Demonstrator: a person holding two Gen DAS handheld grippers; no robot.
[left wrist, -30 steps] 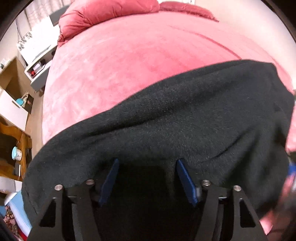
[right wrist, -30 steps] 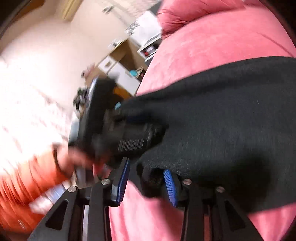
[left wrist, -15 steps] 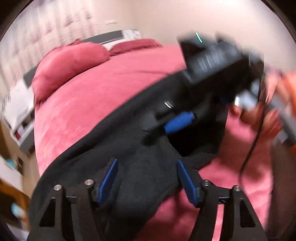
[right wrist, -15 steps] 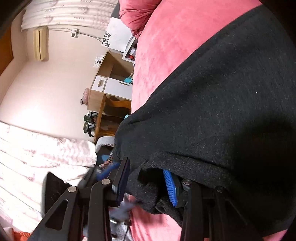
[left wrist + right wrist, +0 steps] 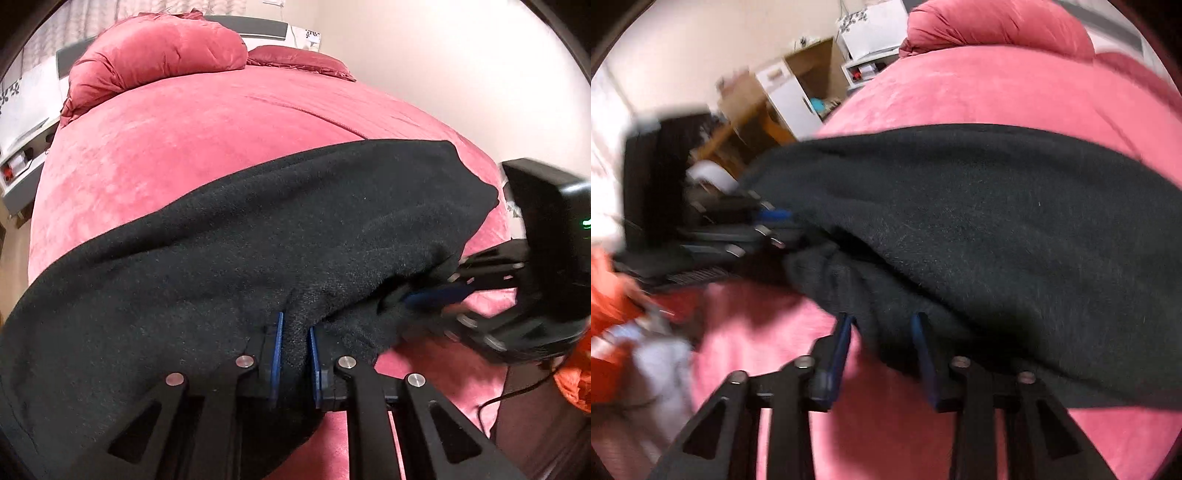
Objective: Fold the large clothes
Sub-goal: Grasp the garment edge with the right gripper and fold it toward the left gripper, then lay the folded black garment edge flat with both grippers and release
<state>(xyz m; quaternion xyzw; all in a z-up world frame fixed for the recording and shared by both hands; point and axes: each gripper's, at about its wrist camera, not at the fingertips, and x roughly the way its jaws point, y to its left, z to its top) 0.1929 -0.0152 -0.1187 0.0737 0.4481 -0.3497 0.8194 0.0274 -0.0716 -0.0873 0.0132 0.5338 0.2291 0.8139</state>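
A: What do the tools hold?

B: The left tool (image 5: 294, 332), low centre, pinches an edge of the black fleece garment (image 5: 229, 236). The right tool (image 5: 881, 325) sits partly spread around another bunched edge.

A: Progress?

B: Seemingly early: the garment drapes across the pink velvety bed (image 5: 192, 122), mid-frame, with folds remaining.

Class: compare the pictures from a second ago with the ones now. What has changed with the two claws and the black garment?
The left claw has closed, pinching the garment edge; it was open before. The right claw has opened wider, cloth still between its fingers. The garment still lies on the pink bed.
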